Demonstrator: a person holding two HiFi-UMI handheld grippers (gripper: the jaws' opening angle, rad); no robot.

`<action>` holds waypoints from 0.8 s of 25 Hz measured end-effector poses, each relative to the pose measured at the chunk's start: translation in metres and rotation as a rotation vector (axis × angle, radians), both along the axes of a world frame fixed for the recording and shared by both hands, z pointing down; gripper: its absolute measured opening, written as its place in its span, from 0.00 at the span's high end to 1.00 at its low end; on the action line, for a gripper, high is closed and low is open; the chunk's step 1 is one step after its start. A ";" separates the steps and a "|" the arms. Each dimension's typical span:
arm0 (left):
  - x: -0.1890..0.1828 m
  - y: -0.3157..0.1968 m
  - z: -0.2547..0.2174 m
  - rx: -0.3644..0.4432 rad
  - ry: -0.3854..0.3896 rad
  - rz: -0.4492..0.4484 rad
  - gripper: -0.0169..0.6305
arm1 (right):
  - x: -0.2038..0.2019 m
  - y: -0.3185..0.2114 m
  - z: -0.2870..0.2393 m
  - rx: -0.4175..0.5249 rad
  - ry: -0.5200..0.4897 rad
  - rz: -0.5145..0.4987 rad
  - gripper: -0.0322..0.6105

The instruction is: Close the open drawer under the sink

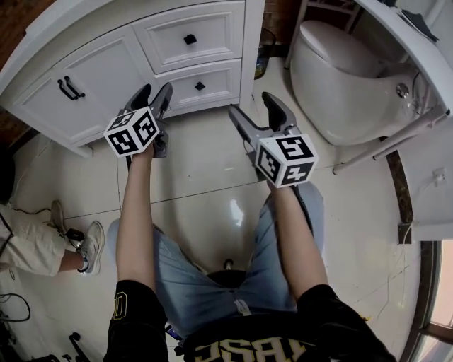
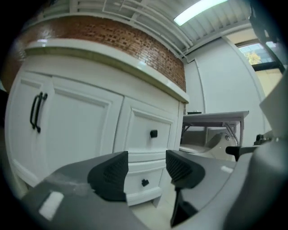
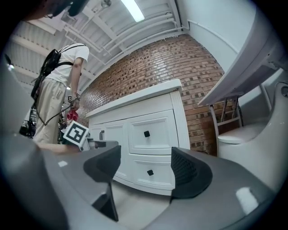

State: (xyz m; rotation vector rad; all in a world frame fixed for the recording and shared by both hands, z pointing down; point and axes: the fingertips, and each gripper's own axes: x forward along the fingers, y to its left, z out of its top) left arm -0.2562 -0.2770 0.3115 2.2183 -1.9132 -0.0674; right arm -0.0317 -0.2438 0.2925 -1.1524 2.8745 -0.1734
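The white panelled lower drawer with a black knob [image 1: 200, 86], at 12 o'clock in the head view, already looks flush (like the upper drawer [image 1: 190, 37]), so the left tool [image 1: 153, 93] and right tool [image 1: 253, 107], both spread and empty, probably need only withdraw.

A glossy pale tiled floor [image 1: 205, 191] spreads below. A white toilet [image 1: 340, 78] stands at two o'clock, beside a white folding table [image 1: 425, 60]. Behind is a red brick wall [image 3: 180, 72], and a strip light [image 3: 132, 9] glows on the slatted ceiling [image 3: 153, 22].
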 end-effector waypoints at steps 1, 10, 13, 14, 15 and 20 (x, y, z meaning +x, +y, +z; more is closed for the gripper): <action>-0.010 0.011 -0.015 0.022 -0.036 -0.012 0.57 | -0.001 0.000 -0.001 0.002 -0.006 0.003 0.41; -0.042 0.128 -0.045 0.089 -0.182 -0.158 0.53 | -0.019 0.025 -0.027 0.121 -0.010 -0.018 0.41; -0.020 0.140 -0.054 0.147 -0.188 -0.135 0.51 | -0.028 0.032 -0.031 0.135 -0.012 -0.015 0.41; -0.014 0.141 -0.055 0.158 -0.203 -0.129 0.51 | -0.031 0.034 -0.031 0.130 -0.025 -0.016 0.41; -0.009 0.141 -0.054 0.161 -0.228 -0.129 0.51 | -0.033 0.037 -0.032 0.126 -0.036 -0.019 0.41; 0.002 0.141 -0.051 0.176 -0.250 -0.153 0.51 | -0.033 0.046 -0.036 0.165 -0.015 0.005 0.41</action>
